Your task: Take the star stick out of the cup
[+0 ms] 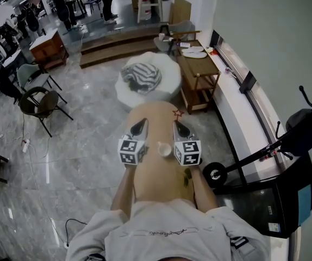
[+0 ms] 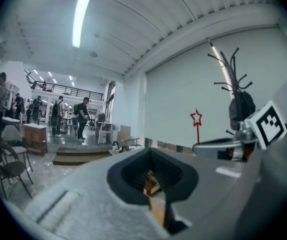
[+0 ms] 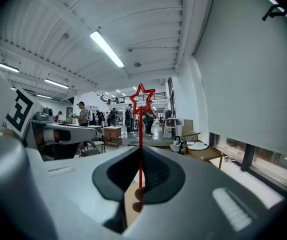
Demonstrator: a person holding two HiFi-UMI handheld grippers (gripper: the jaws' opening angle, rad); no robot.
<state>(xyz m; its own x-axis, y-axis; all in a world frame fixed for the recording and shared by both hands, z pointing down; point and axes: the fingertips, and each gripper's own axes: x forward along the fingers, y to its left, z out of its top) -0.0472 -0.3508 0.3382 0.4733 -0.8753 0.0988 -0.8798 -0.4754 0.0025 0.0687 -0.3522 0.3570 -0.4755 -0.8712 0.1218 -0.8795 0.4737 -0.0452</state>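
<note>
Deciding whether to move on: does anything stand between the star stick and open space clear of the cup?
Nothing visible does. The right gripper is shut on the star stick, already clear of the cup, which sits farther back between both grippers. The left gripper is off to the side, not touching the stick.

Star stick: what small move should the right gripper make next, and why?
Probably lower it toward the bare table and lay it down there. The right gripper is shut on the star stick, which already stands clear of the cup, so the lifting seems done.
</note>
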